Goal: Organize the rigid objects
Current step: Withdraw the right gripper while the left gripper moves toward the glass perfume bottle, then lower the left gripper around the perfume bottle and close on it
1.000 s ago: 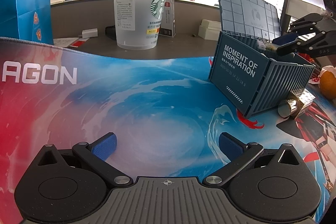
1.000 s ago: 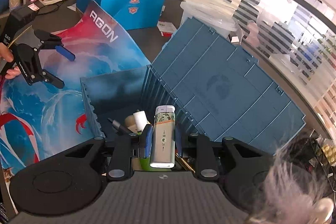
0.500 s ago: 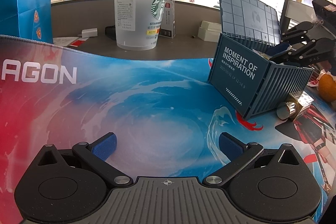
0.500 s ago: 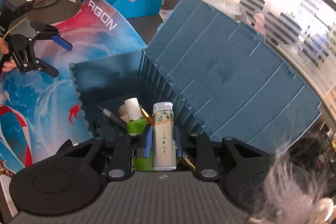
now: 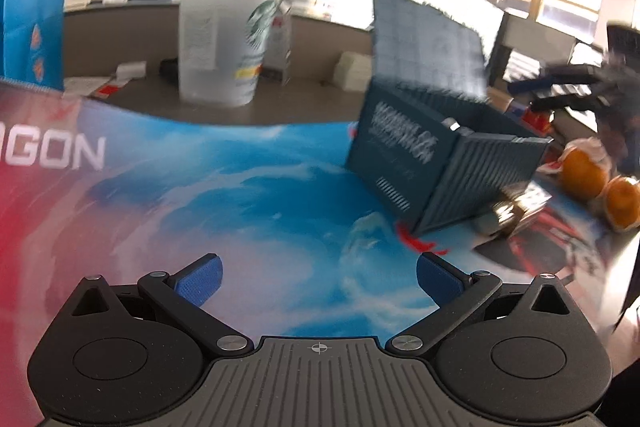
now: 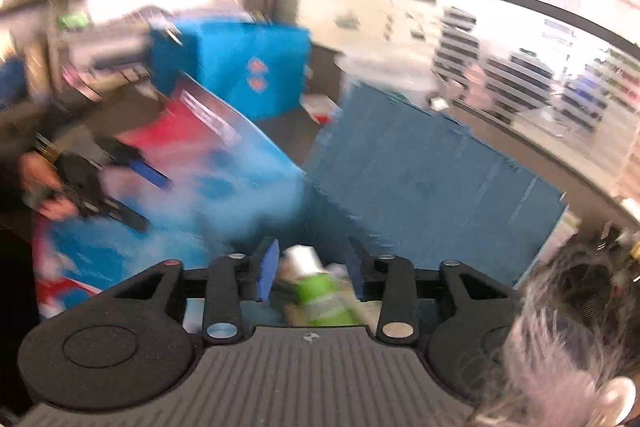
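- Apparently most sorting is done: the blue container box (image 5: pixel 432 163), lid raised, sits on the right of the mat (image 5: pixel 200 187) with items inside.
- Right gripper (image 6: pixel 310 269), jaws apart, grips nothing; a blurred lighter (image 6: pixel 308 261) lies below, inside the box.
- Left gripper (image 5: pixel 318 277) is wide open, empty, near the mat.
- One gold object (image 5: pixel 504 219) is outside, beside the box.

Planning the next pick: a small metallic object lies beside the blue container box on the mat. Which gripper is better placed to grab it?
Probably left. The left gripper is open over the printed desk mat, facing the metallic object beside the blue container-style box. The right gripper is above the box's inside, jaws apart.
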A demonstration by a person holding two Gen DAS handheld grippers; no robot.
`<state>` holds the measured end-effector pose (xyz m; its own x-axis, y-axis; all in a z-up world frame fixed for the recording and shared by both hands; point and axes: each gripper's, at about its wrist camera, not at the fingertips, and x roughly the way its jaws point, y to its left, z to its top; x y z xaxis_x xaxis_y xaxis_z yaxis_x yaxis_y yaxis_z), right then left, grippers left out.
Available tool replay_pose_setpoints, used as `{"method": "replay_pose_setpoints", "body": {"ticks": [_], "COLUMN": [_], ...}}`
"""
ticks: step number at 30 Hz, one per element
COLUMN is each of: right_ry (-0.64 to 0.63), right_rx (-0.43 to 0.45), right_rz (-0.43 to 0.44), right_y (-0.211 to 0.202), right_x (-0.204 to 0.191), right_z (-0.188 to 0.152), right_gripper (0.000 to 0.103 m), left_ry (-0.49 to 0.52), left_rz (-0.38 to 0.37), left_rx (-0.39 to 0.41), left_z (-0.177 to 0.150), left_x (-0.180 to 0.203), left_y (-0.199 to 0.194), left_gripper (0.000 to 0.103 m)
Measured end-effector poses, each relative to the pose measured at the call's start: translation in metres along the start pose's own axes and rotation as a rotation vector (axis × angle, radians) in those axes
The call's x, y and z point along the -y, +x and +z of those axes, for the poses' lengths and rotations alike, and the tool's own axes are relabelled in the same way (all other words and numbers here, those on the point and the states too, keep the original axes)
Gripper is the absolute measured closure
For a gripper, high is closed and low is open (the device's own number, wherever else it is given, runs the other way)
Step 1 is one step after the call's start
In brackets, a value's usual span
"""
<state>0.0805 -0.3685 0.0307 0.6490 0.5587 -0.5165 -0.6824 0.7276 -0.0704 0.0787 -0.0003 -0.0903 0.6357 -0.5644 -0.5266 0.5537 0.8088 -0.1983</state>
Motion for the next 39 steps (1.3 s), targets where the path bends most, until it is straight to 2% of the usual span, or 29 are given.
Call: {"method": "replay_pose_setpoints", "body": {"ticks": [2,3,7,8,12,16,21,26,31,33,35,36,37,39], "right_ry": [0.041,0.047,0.110,0.142,0.254,0.328,0.393,0.405,0.428,0.440,0.450,0.454,0.458,0.465], "right_rx": [0.013,0.015,0.028,0.041,0.088,0.131,0.192,0.238,0.278,0.283,0.291,0.296,0.300,0.308], "right_rz": [0.066,0.074,0.033,0.030,0.007,-0.010,-0.018,-0.013,-0.012,-0.022,-0.028,-0.032,-0.034,-0.045], "right_y": [-0.010,-0.014,-0.030,-0.034,-0.048,-0.060,-0.071,-0.080,-0.090,-0.091,-0.094,-0.095,-0.096,-0.099], "right_x": [-0.009,-0.013,-0.023,-0.024,-0.025,-0.028,-0.036,-0.047,-0.053,-0.053,-0.053,-0.053,-0.052,-0.051], "right_z": [-0.010,-0.016,-0.045,-0.054,-0.087,-0.116,-0.141,-0.155,-0.169,-0.174,-0.177,-0.179,-0.180,-0.182], "right_gripper": [0.048,0.047,0.047,0.045,0.023,0.022,0.019,0.017,0.014,0.014,0.014,0.014,0.014,0.013], "left_ry": [-0.001,0.009,0.146,0.189,0.349,0.442,0.399,0.354,0.391,0.399,0.402,0.415,0.444,0.495], "left_rz": [-0.045,-0.071,-0.124,-0.138,-0.218,-0.271,-0.316,-0.280,-0.279,-0.316,-0.422,-0.447,-0.433,-0.342], "left_rx": [0.017,0.020,0.002,-0.011,-0.062,-0.092,-0.177,-0.182,-0.158,-0.169,-0.198,-0.209,-0.212,-0.198], "left_z": [0.005,0.009,0.023,0.024,0.026,0.026,0.025,0.026,0.021,0.021,0.020,0.019,0.018,0.019], "left_x": [0.011,0.018,0.060,0.070,0.113,0.145,0.156,0.156,0.165,0.169,0.173,0.178,0.183,0.192], "left_y": [-0.003,-0.003,0.006,0.010,0.021,0.040,0.076,0.100,0.106,0.105,0.100,0.099,0.097,0.098], "left_gripper": [0.000,0.000,0.000,0.000,0.000,0.000,0.000,0.000,0.000,0.000,0.000,0.000,0.000,0.000]}}
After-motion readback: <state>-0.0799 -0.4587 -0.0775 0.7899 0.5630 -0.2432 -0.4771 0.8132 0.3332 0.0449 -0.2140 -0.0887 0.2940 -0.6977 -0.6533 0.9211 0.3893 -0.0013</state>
